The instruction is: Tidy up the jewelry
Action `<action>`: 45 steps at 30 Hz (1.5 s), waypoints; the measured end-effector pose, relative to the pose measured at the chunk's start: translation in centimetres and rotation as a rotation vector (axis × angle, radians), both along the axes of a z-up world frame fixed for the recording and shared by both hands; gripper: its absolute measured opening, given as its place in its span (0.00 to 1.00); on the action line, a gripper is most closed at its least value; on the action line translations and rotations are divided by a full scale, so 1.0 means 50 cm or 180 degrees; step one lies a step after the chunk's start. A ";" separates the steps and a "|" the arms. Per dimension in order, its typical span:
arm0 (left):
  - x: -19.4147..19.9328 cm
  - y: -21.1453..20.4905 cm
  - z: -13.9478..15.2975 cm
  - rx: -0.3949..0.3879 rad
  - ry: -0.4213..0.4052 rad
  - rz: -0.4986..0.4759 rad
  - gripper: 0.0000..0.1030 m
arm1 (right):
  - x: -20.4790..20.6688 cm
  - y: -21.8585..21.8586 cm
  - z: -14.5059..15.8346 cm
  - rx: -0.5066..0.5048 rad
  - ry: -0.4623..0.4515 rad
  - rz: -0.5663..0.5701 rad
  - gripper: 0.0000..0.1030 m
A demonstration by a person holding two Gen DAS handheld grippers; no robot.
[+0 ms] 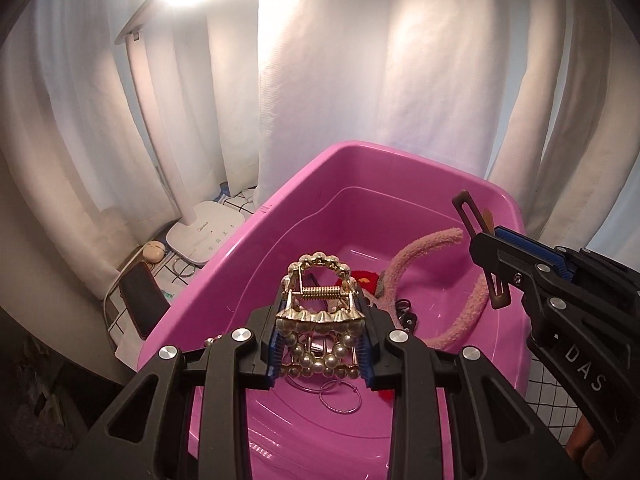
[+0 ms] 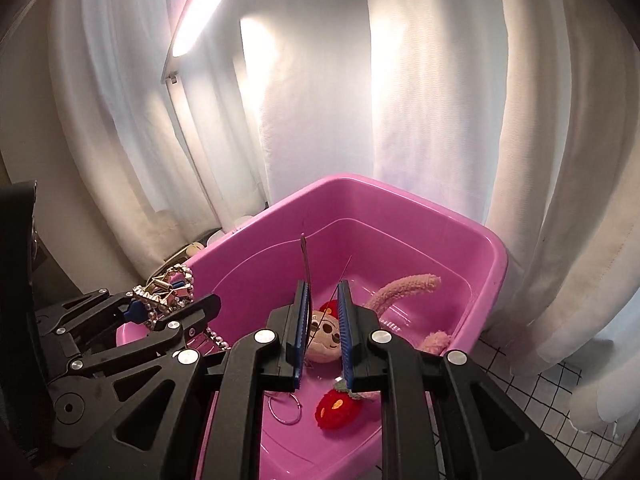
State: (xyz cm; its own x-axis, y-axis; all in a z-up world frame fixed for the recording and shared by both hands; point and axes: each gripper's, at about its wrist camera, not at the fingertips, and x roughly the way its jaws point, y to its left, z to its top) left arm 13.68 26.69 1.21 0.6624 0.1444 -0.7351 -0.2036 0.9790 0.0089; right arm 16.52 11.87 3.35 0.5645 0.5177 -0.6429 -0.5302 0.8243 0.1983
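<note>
Two grippers hang over the pink tub (image 1: 280, 216), evidently to drop their loads inside. Left gripper (image 1: 320, 344) jaws clamp a pearl hair claw (image 1: 320, 312); right gripper (image 2: 324, 320) jaws, narrow, pinch a thin brown hair clip (image 1: 480, 248) above the plush headband (image 1: 436, 248).

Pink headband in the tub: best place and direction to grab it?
Grip the headband on its raised arch near the free end, coming from above with the pads across the band. That stretch curves up off the pink tub floor, while the lower end lies beside the plush toy and rings.
</note>
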 end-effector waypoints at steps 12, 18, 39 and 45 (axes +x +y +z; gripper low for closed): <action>0.008 0.025 -0.023 -0.0001 0.0101 0.0049 0.45 | 0.057 0.013 -0.041 -0.0076 0.0427 -0.0209 0.61; -0.005 0.024 0.001 0.0124 -0.0070 0.0089 0.80 | 0.053 -0.005 -0.029 -0.0063 0.0438 -0.0331 0.62; -0.069 -0.013 0.062 -0.0054 0.0045 0.0278 0.94 | -0.035 -0.097 0.012 -0.0029 0.0269 -0.0534 0.62; -0.092 -0.027 0.082 0.0072 0.0104 0.0379 0.94 | -0.069 -0.107 0.021 -0.0140 0.0163 -0.0524 0.62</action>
